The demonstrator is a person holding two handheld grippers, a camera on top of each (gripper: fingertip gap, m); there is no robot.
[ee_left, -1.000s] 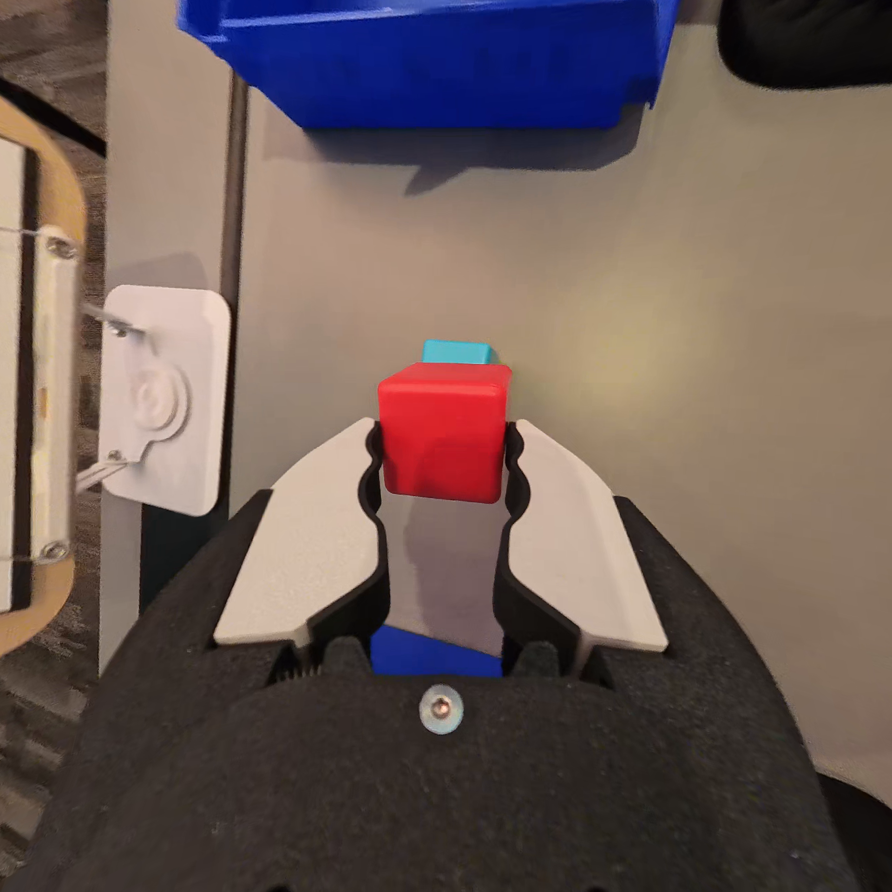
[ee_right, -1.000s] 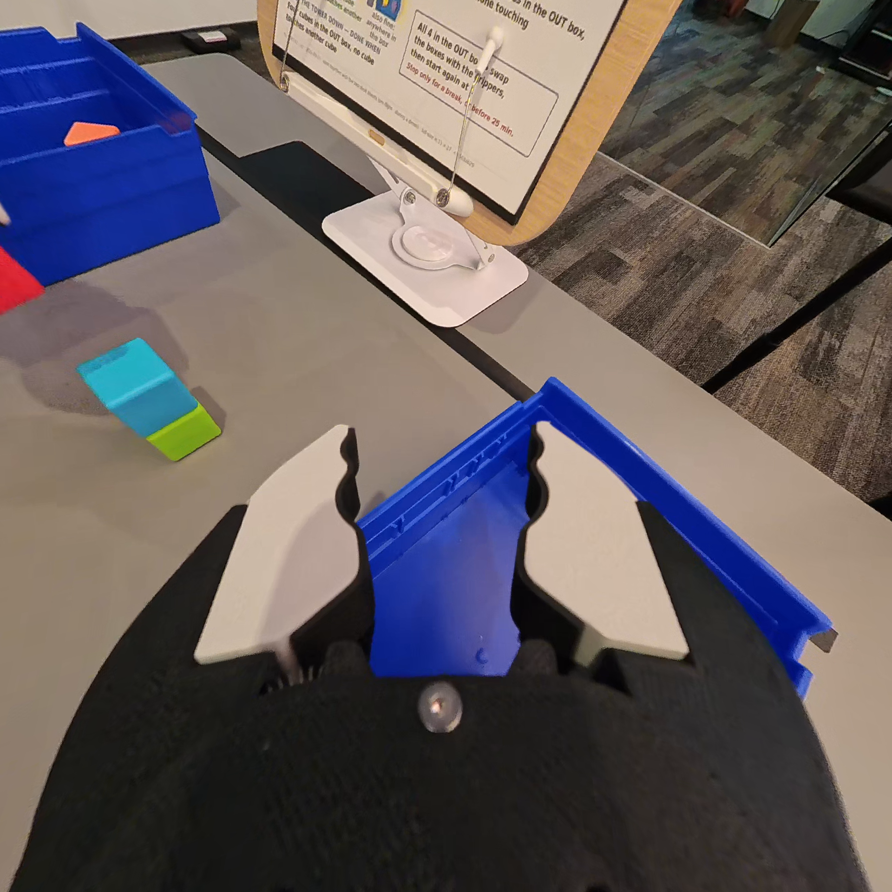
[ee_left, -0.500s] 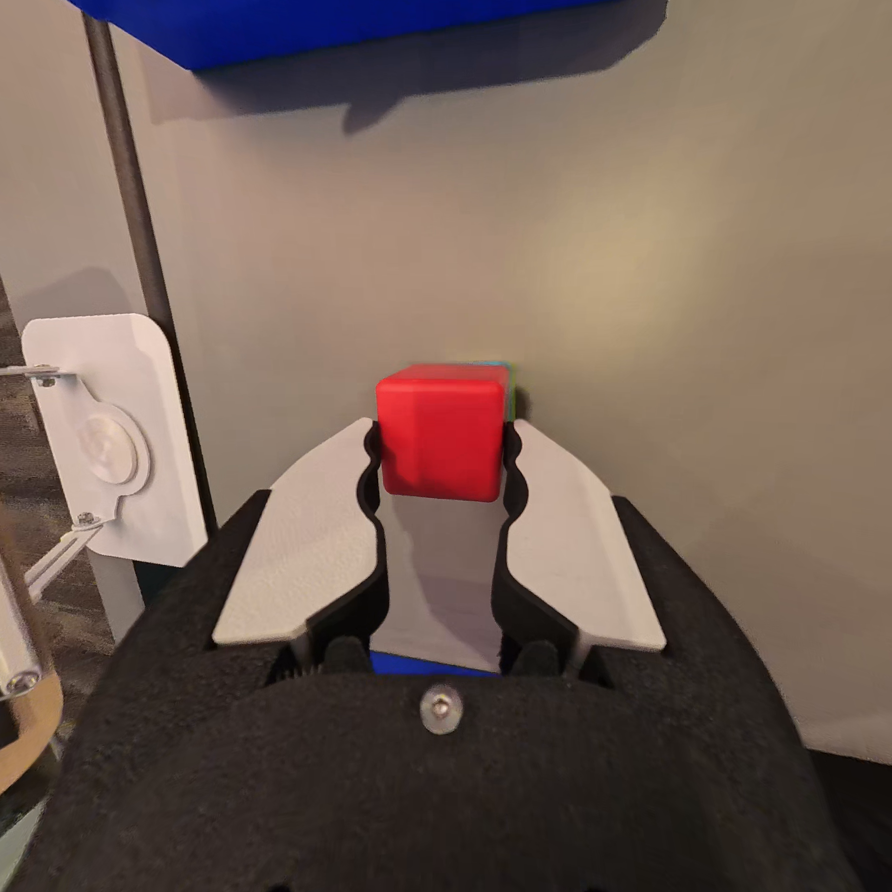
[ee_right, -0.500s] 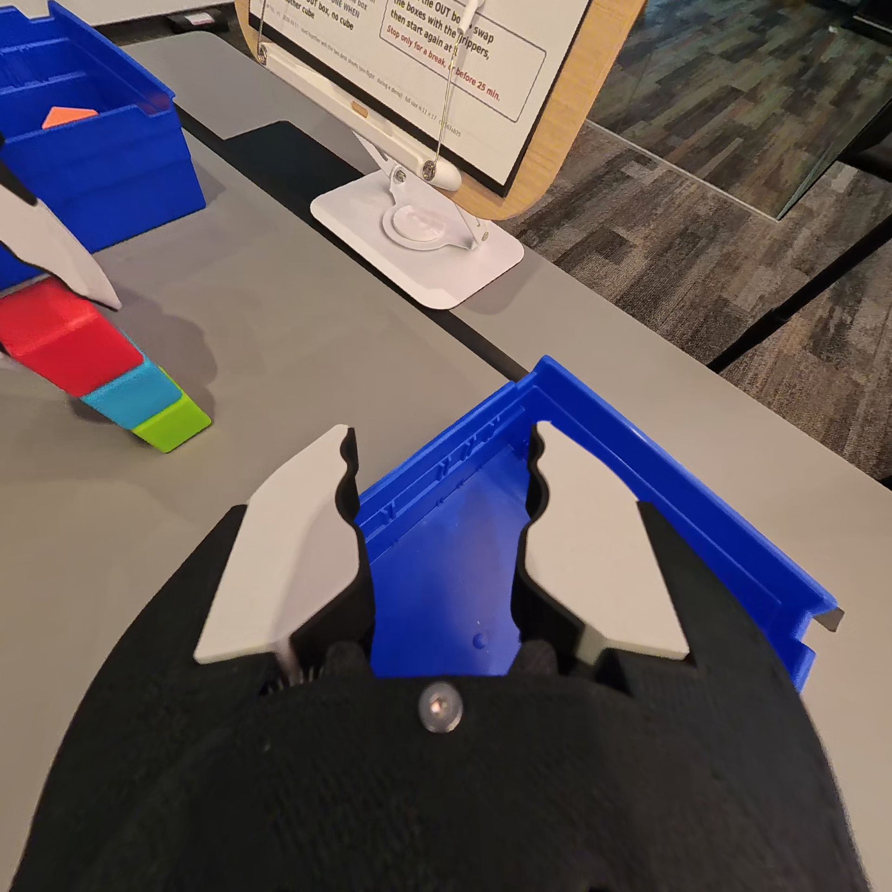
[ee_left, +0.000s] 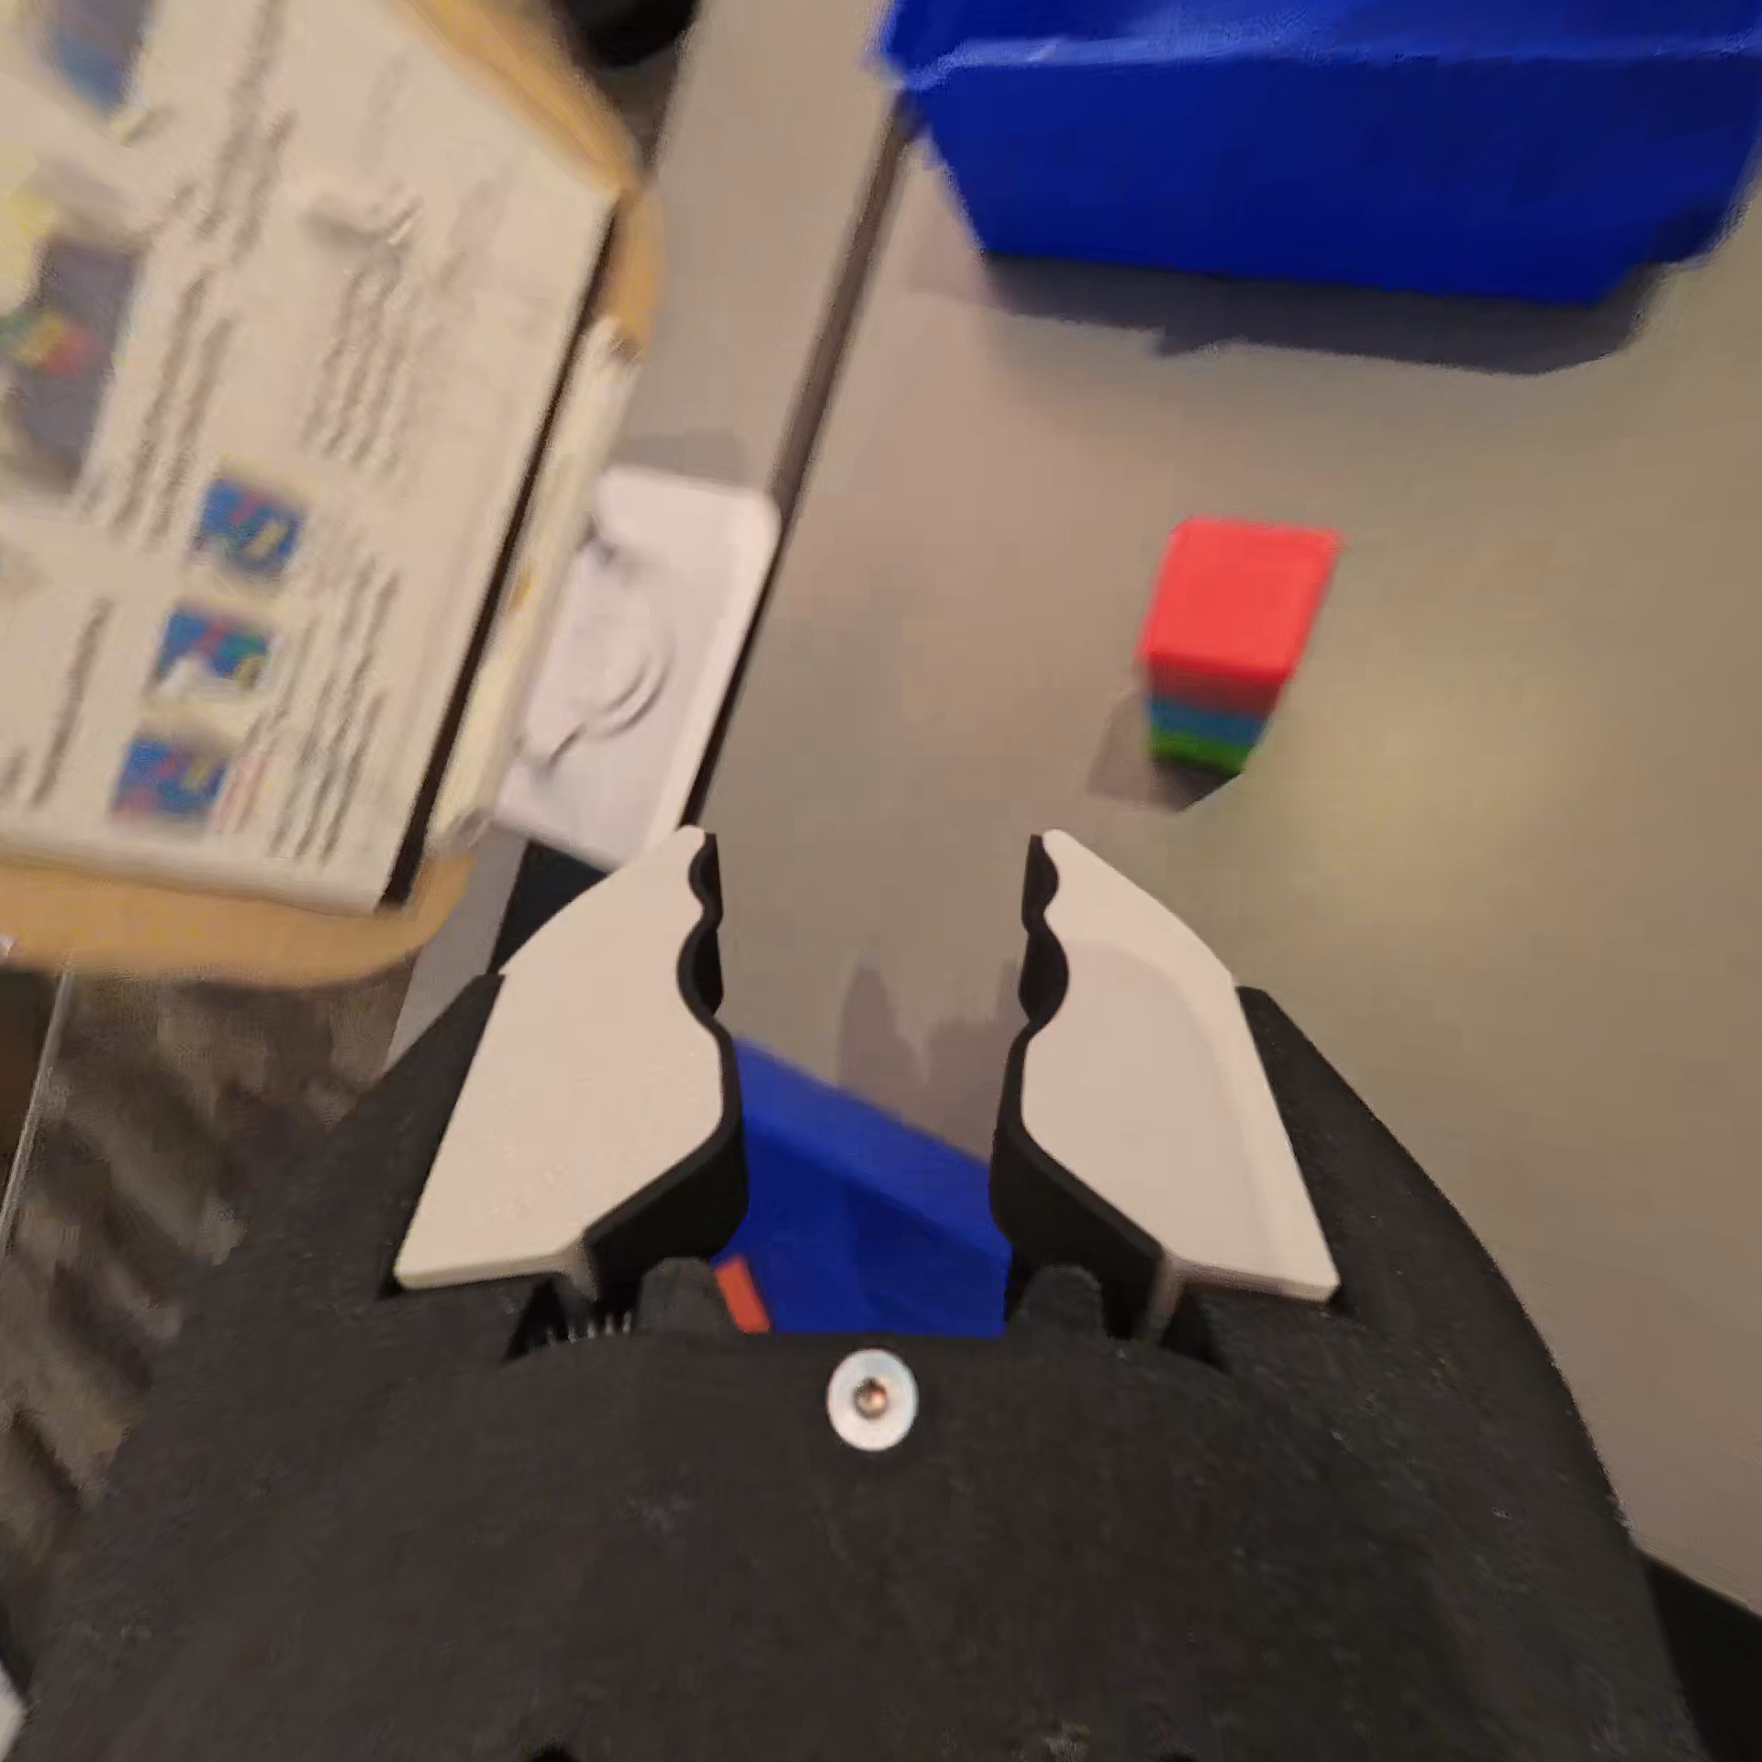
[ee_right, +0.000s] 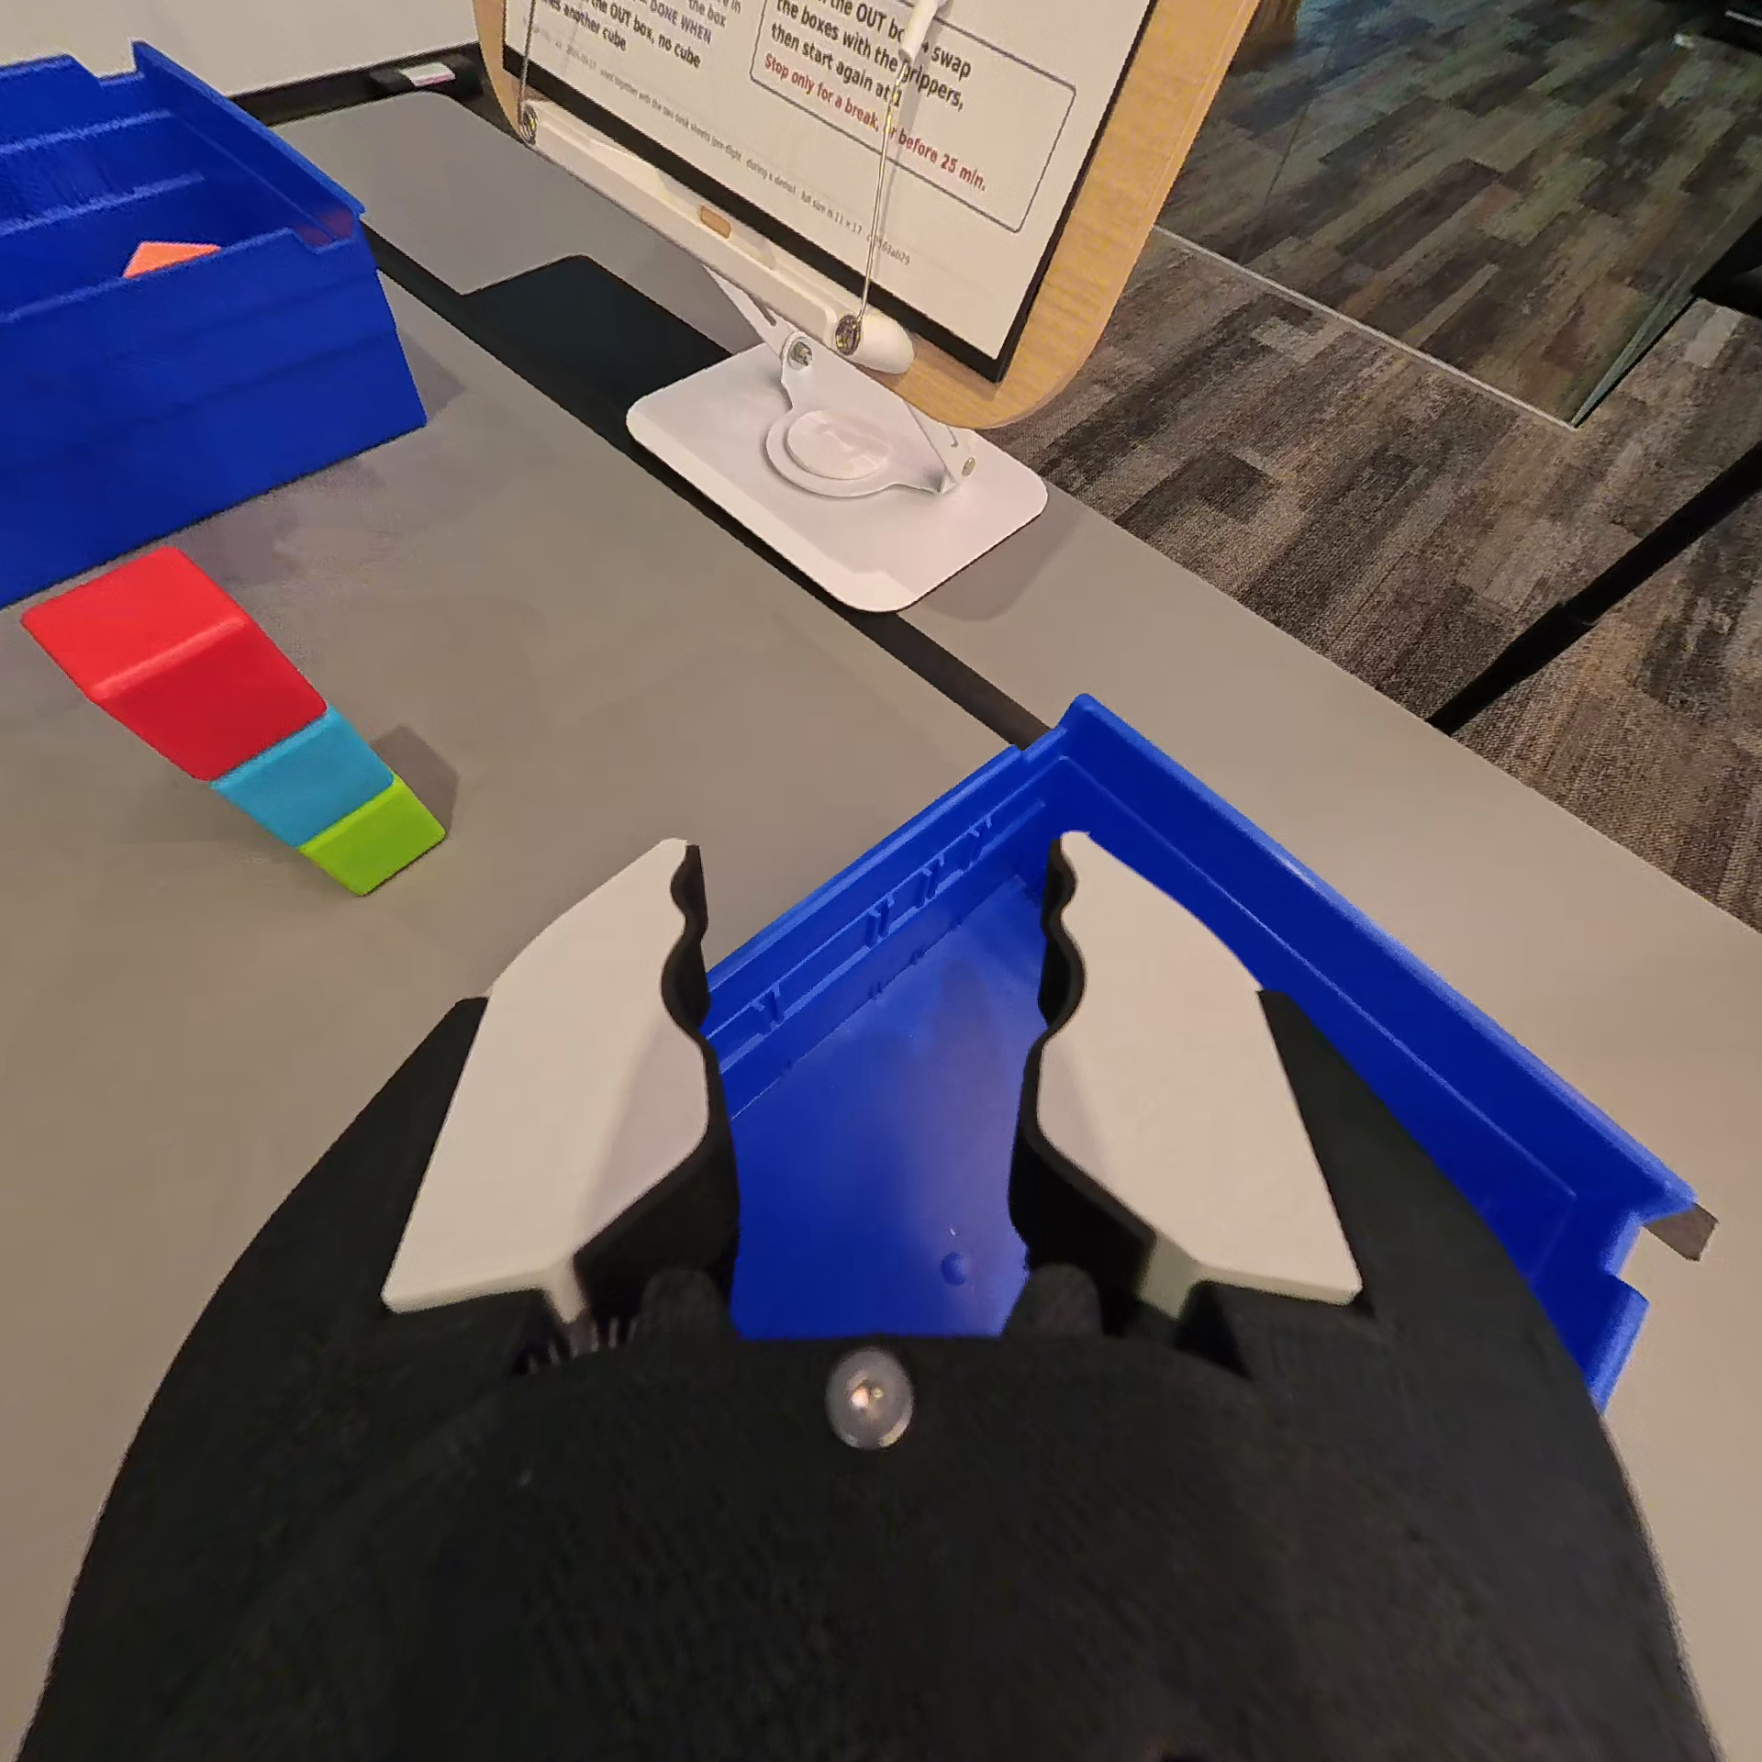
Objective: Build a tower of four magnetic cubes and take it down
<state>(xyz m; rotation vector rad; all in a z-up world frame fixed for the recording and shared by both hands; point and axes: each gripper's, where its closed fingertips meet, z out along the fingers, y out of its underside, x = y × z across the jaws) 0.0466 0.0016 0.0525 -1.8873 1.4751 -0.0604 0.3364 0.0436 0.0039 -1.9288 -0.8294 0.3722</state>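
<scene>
Right wrist view shows our tower (ee_right: 238, 725), three cubes, standing on the table (ee_right: 591, 667). Both grippers (ee_left: 870, 882) (ee_right: 872, 896) gape, empty. Cubes look small, hard, smooth; magnets grab, so we pinch flat sides.

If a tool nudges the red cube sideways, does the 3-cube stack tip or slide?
Probably tips: the stack is tall on a one-cube base, the green cube. The red cube is highest, so leverage is greatest there. The magnets would likely make it topple as one piece; the smooth table may allow some sliding.
</scene>
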